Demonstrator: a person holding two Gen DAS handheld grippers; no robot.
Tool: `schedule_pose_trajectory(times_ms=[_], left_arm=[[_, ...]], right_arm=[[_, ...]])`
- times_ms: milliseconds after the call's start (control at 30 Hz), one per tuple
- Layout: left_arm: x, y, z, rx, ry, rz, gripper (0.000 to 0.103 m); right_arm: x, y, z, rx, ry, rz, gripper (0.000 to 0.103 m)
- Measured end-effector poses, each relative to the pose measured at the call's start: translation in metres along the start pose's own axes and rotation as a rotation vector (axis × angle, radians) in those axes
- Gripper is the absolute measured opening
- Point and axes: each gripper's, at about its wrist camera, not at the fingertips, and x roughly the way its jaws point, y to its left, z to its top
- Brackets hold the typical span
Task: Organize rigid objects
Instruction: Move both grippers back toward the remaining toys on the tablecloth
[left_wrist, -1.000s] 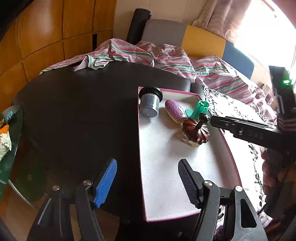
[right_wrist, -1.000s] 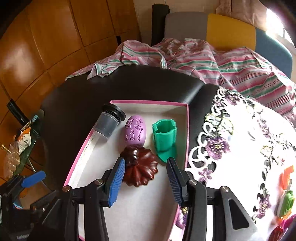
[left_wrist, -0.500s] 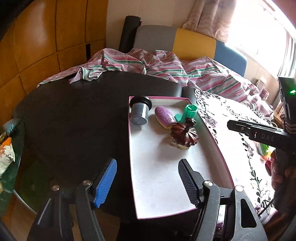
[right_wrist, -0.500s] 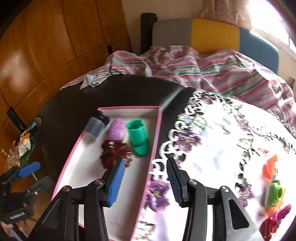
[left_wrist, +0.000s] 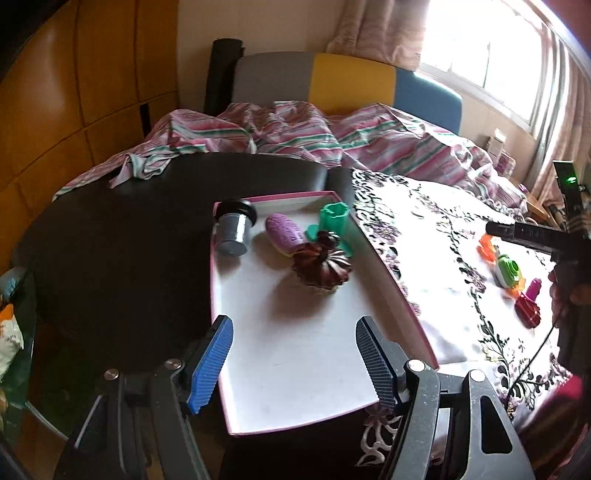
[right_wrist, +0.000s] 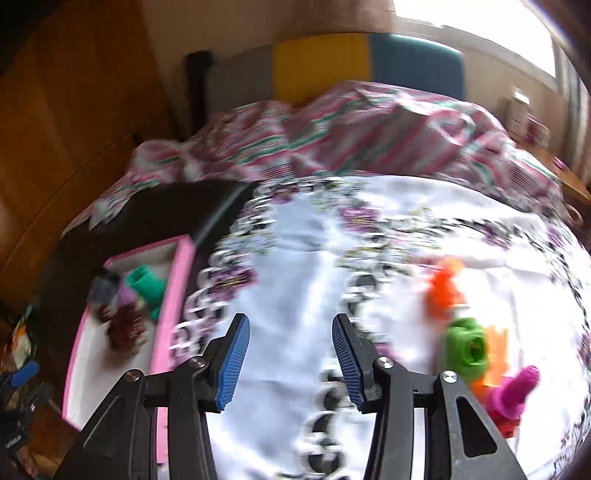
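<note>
both grippers empty, jaws apart, over table

left gripper (left_wrist: 293, 363) wide above pink-rimmed tray (left_wrist: 295, 376) holding maroon mold (left_wrist: 321, 266), purple egg (left_wrist: 284, 233), green cup (left_wrist: 333, 218), grey tube (left_wrist: 232, 232). right gripper (right_wrist: 291, 363) narrower over floral cloth (right_wrist: 295, 258); loose toys (right_wrist: 465, 347) right of it.

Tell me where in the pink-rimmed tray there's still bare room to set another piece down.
The near half of the pink-rimmed white tray is bare, from the dark red fluted mould down to the near rim. The far end is crowded: grey black-capped cylinder, purple patterned egg and green plastic cup sit close together.
</note>
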Motion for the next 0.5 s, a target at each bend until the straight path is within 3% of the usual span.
schedule_pose_trajectory(times_ms=[233,367,500], left_arm=[[0.005,-0.031,0.009,0.072,0.003,-0.047,0.070],[0.009,-0.052,0.018,0.108,0.006,-0.081,0.070],[0.017,-0.077,0.027,0.151,0.009,-0.115,0.070]], right_arm=[[-0.005,-0.100,-0.003,0.303,-0.065,-0.186,0.047],[-0.019,-0.132,-0.004,0.464,-0.102,-0.188,0.047],[-0.024,-0.143,-0.007,0.525,-0.098,-0.178,0.047]])
